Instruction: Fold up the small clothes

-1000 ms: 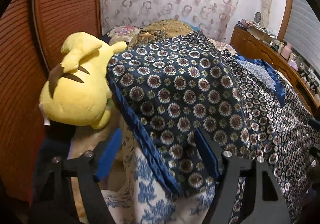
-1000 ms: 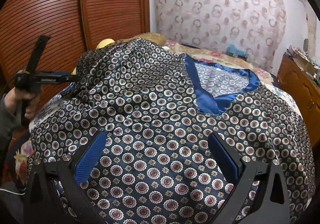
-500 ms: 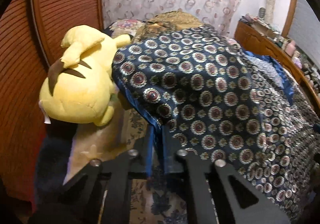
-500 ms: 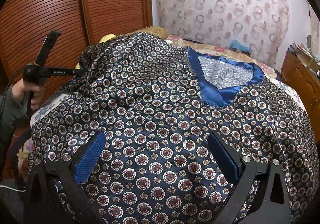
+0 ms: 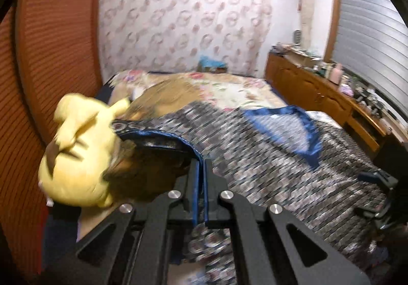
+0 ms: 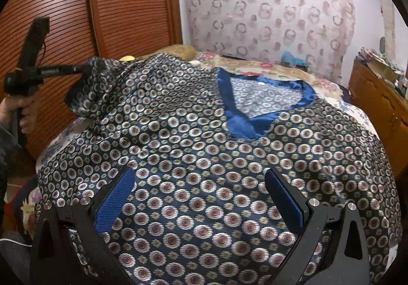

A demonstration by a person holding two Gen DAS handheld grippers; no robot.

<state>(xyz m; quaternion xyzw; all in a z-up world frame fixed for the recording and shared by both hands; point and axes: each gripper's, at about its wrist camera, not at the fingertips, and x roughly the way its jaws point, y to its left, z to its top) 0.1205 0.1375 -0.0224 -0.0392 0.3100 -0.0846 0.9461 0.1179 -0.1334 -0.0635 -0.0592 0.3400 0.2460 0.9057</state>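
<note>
A navy patterned silk top (image 6: 204, 157) with a blue V-neck collar (image 6: 255, 122) lies spread on the bed; it also shows in the left wrist view (image 5: 267, 157). My left gripper (image 5: 201, 170) is shut on the blue-trimmed sleeve edge (image 5: 178, 138) and holds it lifted; in the right wrist view the left gripper (image 6: 81, 69) pinches the raised sleeve at the left. My right gripper (image 6: 201, 188) is open and empty, hovering low over the lower front of the top, jaws wide apart.
A yellow plush toy (image 5: 76, 155) sits at the bed's left by the wooden slatted wardrobe (image 6: 114, 10). A floral bedspread (image 5: 229, 91) lies beyond the top. A wooden dresser (image 5: 331, 104) with clutter runs along the right.
My left gripper closed on the sleeve edge and has lifted it up and toward the garment's middle. The right gripper has stayed open in place.
</note>
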